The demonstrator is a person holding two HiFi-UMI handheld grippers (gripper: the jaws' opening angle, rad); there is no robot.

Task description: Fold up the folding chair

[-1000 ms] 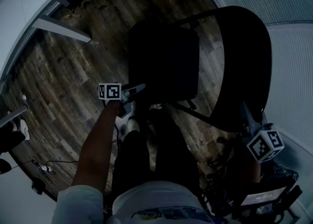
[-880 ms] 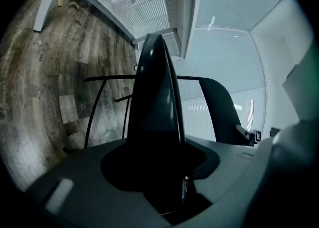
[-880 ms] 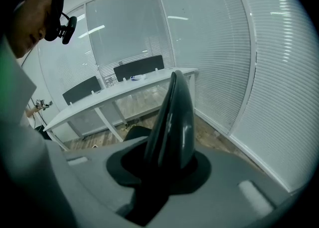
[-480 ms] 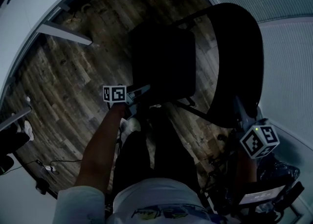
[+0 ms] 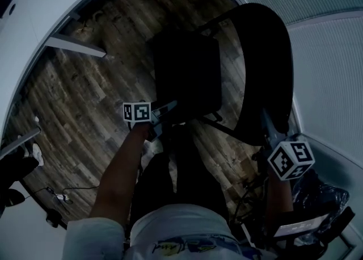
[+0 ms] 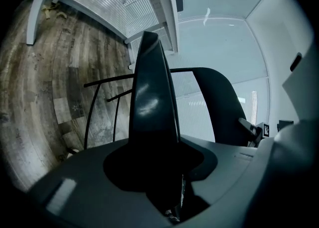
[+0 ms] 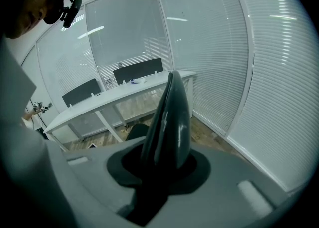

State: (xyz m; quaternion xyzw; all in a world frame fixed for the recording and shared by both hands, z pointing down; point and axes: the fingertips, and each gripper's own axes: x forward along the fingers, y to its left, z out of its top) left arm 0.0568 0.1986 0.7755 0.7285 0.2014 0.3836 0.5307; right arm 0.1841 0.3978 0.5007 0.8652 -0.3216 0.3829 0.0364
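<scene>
The folding chair stands on the wooden floor right in front of the person and is not yet folded flat. Its seat lies to the left and its curved backrest to the right, near the blind-covered wall. On the left, the left gripper reaches to the seat's near edge. Its jaws have just been closing, and in the left gripper view they show as one dark fin with no gap. I take them to be pinching that thin edge, which lies edge-on and is lost against them. The spot makes sense for lifting: the front edge looks farthest from the hinge, so raising it should swing the seat toward the backrest. On the right, the right gripper sits at the backrest's near end. Its jaws are likewise drawn close and, as I judge, nipping that rim. Its job looks to be bracing the frame so the chair neither tips nor slides as the seat comes up.
</scene>
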